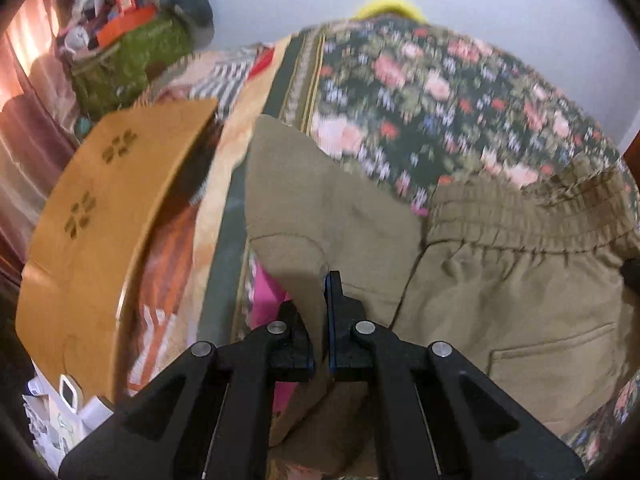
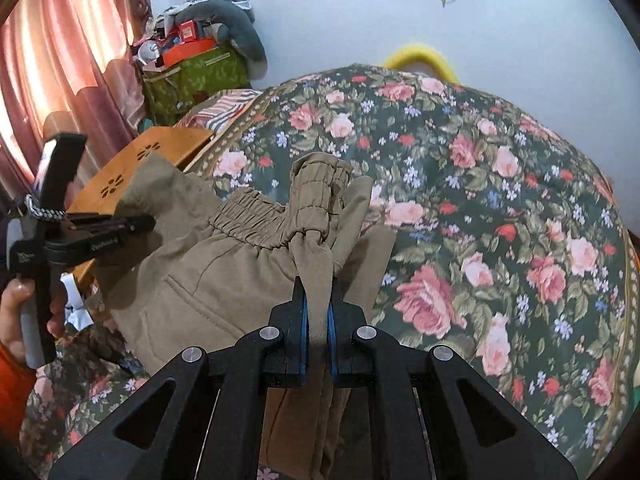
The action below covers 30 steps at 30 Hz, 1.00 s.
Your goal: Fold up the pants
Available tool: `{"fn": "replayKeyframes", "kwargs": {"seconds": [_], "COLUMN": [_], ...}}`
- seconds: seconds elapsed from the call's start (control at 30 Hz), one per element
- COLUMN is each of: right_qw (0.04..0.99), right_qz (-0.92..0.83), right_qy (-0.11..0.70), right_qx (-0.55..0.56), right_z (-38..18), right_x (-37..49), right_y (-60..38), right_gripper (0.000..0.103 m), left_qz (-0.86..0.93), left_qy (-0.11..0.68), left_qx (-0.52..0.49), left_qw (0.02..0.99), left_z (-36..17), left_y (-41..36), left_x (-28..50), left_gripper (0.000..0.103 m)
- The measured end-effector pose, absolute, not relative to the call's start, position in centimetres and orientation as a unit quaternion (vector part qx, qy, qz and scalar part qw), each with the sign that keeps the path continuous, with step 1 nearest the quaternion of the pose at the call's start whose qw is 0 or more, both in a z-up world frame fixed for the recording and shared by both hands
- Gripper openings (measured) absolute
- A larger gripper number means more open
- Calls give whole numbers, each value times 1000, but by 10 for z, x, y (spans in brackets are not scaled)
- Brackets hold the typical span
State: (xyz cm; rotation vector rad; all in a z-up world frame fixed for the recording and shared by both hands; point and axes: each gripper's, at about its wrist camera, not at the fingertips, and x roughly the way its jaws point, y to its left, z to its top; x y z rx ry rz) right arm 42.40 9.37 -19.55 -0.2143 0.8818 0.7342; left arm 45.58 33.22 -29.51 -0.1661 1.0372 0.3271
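Note:
Khaki pants (image 1: 500,292) with an elastic waistband (image 1: 532,220) lie bunched on a floral bedspread (image 1: 420,92). My left gripper (image 1: 320,292) is shut on a fold of the pants fabric near the hem at the bed's left edge. In the right wrist view the pants (image 2: 224,264) show a back pocket, and my right gripper (image 2: 316,292) is shut on a bunched strip of pants fabric below the waistband (image 2: 256,216). The left gripper (image 2: 136,224) shows there at the left, held by a hand and pinching the pants' left side.
A wooden board with flower cut-outs (image 1: 92,216) stands left of the bed. A green bag with clutter (image 2: 192,76) and pink curtains (image 2: 60,52) are at the back left. The floral bedspread (image 2: 500,200) stretches to the right. A yellow object (image 2: 420,56) lies at the far edge.

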Motion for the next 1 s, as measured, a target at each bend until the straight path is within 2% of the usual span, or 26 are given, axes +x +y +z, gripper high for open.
{"fn": "replayKeyframes", "kwargs": {"seconds": [0.07, 0.23, 0.33, 0.57, 0.7, 1.0], "right_qw": [828, 820, 815, 815, 823, 863], "right_qz": [350, 344, 348, 360, 365, 382], "right_qy": [427, 446, 451, 442, 417, 298], "right_qx": [-100, -100, -111, -106, -122, -140], "right_z": [-197, -198, -198, -187, -167, -80], "right_x": [423, 414, 401, 366, 344, 270], "right_y": [92, 81, 75, 58, 55, 39], "right_gripper": [9, 25, 30, 32, 32, 32], "left_qz": [151, 147, 151, 150, 148, 119], "left_qy": [506, 528, 538, 549, 539, 440], "left_qx": [-91, -117, -114, -86, -71, -50], "left_qw": [844, 828, 821, 818, 826, 889], "left_z": [-305, -317, -320, -314, -294, -181], "left_y": [336, 344, 346, 335, 323, 269], "left_x": [452, 434, 419, 379, 358, 289], "left_gripper": [9, 20, 23, 23, 23, 23]}}
